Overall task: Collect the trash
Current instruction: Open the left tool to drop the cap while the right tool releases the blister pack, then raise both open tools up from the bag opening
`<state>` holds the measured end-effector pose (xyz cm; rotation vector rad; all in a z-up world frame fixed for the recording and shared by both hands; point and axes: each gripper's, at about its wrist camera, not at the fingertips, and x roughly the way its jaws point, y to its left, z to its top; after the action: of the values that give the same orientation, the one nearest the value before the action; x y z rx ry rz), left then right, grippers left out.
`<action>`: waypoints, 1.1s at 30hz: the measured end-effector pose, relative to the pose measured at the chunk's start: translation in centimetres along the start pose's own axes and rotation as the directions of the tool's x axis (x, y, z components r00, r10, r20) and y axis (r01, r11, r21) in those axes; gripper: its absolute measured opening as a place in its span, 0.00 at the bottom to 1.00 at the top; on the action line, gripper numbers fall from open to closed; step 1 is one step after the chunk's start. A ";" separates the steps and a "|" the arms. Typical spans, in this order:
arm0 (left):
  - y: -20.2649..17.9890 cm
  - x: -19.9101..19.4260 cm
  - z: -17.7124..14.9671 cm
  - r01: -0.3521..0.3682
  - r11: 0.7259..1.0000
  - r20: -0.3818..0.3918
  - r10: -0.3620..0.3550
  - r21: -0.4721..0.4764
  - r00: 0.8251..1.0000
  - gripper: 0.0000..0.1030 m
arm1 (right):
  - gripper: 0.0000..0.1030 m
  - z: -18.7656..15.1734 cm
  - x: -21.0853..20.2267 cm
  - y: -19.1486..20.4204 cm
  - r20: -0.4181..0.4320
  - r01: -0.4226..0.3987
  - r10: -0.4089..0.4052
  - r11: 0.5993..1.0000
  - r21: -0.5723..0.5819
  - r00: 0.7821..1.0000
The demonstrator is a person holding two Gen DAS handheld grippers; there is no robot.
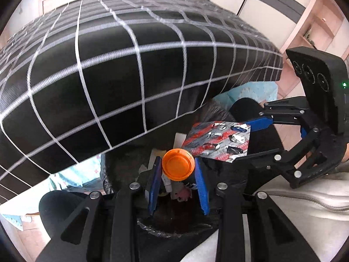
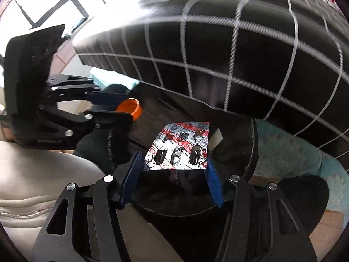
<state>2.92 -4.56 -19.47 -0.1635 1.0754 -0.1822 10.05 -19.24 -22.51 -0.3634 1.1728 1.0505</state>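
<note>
Left gripper (image 1: pixel 178 170) pinches an orange bottle cap (image 1: pixel 178 163) between its 2 blue fingers, lower centre of the left wrist view. Right gripper (image 2: pixel 174 170) clamps a used silver-red blister pack (image 2: pixel 181 148) by its side edges, centre of the right wrist view. Both hang over a black-lined trash bin (image 1: pixel 130 163) holding paper scraps (image 1: pixel 174 187). Black bedcover with white grid (image 1: pixel 130 65) fills the upper frame; blue cloth (image 2: pixel 294 157) at right.

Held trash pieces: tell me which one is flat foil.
The blister pack, a red-and-silver sheet with crushed pockets, clamped in the right gripper. The other piece, in the left gripper, is a round orange cap.
</note>
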 end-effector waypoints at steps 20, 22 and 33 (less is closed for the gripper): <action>0.2 4.5 0.0 -0.024 1.000 -0.090 0.023 -0.012 0.996 0.32 | 0.64 1.1 3.2 -1.0 -0.030 0.049 -0.049 0.999 0.009 0.998; 0.1 4.5 0.2 -0.019 1.000 -0.088 0.017 -0.020 0.996 0.52 | 0.65 1.2 2.8 -1.0 -0.017 0.033 -0.033 0.999 0.020 0.999; 0.5 2.1 0.8 -0.002 0.999 -0.035 0.001 -0.045 0.999 0.55 | 0.65 1.5 0.7 -0.8 -0.003 0.021 -0.021 0.999 0.034 1.000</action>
<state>4.63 -4.48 -21.02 -0.2002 1.1148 -0.1602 11.56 -18.25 -22.80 -0.3499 1.1860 1.0108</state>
